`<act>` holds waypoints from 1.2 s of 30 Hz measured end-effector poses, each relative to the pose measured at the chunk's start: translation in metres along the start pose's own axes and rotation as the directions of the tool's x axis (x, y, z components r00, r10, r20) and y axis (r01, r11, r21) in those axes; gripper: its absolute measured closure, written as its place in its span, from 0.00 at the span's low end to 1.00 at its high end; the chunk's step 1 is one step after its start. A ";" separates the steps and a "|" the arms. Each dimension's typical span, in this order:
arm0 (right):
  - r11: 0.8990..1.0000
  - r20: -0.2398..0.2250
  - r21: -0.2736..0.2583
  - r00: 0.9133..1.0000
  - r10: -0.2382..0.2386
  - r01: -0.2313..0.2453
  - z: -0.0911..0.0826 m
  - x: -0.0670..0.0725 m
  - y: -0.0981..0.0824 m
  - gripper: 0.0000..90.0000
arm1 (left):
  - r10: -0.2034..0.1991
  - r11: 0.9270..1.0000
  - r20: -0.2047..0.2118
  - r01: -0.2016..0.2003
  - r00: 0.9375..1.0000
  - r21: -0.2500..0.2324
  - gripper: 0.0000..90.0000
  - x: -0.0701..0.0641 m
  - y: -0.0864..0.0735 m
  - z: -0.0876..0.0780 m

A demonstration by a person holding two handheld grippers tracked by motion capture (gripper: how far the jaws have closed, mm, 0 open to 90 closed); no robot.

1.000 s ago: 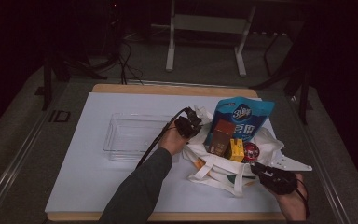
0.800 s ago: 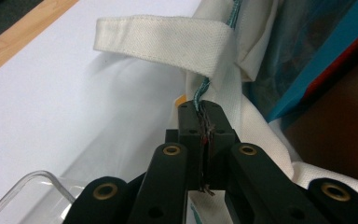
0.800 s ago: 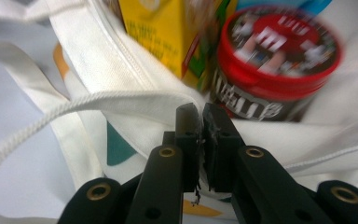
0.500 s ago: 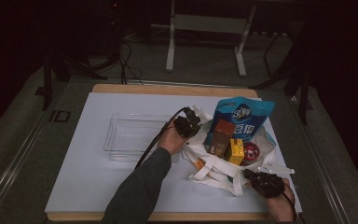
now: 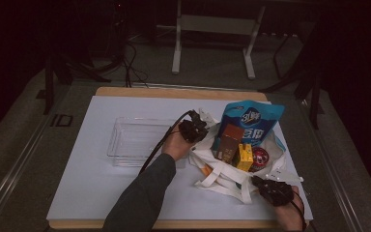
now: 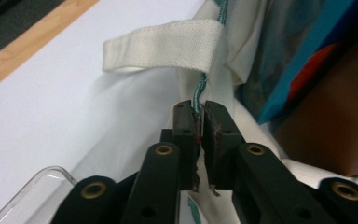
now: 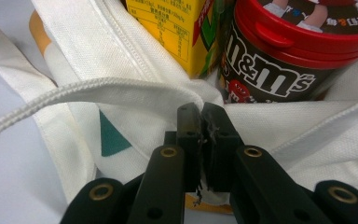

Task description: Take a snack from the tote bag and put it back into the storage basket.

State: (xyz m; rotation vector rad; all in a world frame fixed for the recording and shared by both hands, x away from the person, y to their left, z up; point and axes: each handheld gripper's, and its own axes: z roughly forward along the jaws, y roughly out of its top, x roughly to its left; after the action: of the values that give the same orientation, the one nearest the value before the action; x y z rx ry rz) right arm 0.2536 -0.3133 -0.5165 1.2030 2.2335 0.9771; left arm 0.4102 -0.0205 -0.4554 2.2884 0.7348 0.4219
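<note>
Two grippers pinch a tote bag's rim on a white table.

Near edge: right gripper (image 5: 274,189) clamps the bag (image 5: 221,175) hem beside the candy tub (image 7: 279,60). Farther, left gripper (image 5: 193,129), jaws just eased slightly, nips the teal-edged rim. Tray (image 5: 130,140) lies left; bare mat beyond.

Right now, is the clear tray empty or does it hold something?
Empty. In the high view the clear tray shows the white table through its bottom; the snacks stand in the bag.
</note>
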 end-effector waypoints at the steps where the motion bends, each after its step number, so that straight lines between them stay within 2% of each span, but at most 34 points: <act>1: 1.000 0.000 0.000 1.000 0.000 0.000 0.000 0.000 0.000 0.95 | 0.004 1.000 0.003 -0.004 1.000 -0.004 0.91 0.000 0.000 -0.002; 5: 1.000 -0.001 0.001 1.000 -0.002 0.002 0.000 0.000 0.000 0.95 | 0.010 0.999 0.013 -0.010 1.000 -0.045 0.89 -0.003 0.000 -0.013; 10: 1.000 0.002 0.001 1.000 -0.006 0.006 0.000 0.001 0.000 0.95 | 0.037 0.996 0.004 -0.036 0.999 -0.086 0.87 -0.010 -0.001 -0.026; 15: 1.000 0.000 0.000 1.000 -0.009 0.009 0.000 0.001 0.000 0.95 | 0.056 0.990 0.009 -0.055 0.998 -0.132 0.82 -0.016 -0.002 -0.041; 19: 1.000 0.000 0.001 1.000 -0.009 0.009 0.000 0.001 0.000 0.95 | 0.095 0.984 0.020 -0.090 0.995 -0.154 0.82 -0.024 -0.001 -0.049; 22: 1.000 0.001 0.001 1.000 -0.010 0.010 0.000 0.001 0.000 0.95 | 0.158 0.980 0.045 -0.150 0.986 -0.133 0.90 -0.036 -0.001 -0.047; 25: 1.000 0.002 0.002 1.000 -0.010 0.010 -0.001 0.001 0.000 0.95 | 0.194 0.977 0.080 -0.185 0.978 -0.110 0.97 -0.044 -0.002 -0.039; 29: 1.000 0.001 0.001 1.000 -0.012 0.012 -0.001 0.001 -0.001 0.95 | 0.225 0.973 0.104 -0.217 0.969 -0.077 0.99 -0.054 -0.003 -0.029; 34: 1.000 0.001 0.001 1.000 -0.015 0.015 -0.001 0.001 -0.001 0.95 | 0.233 0.972 0.145 -0.228 0.962 -0.048 0.99 -0.057 -0.007 -0.024; 36: 1.000 0.001 0.001 1.000 -0.015 0.015 -0.001 0.001 -0.001 0.95 | 0.249 0.969 0.167 -0.245 0.954 -0.042 0.99 -0.060 -0.009 -0.023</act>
State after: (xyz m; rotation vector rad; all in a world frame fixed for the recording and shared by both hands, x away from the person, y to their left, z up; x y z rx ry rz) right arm 0.2523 -0.3128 -0.5166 1.1859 2.2394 0.9695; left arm 0.3483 -0.0399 -0.4503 2.3697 0.3582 0.3388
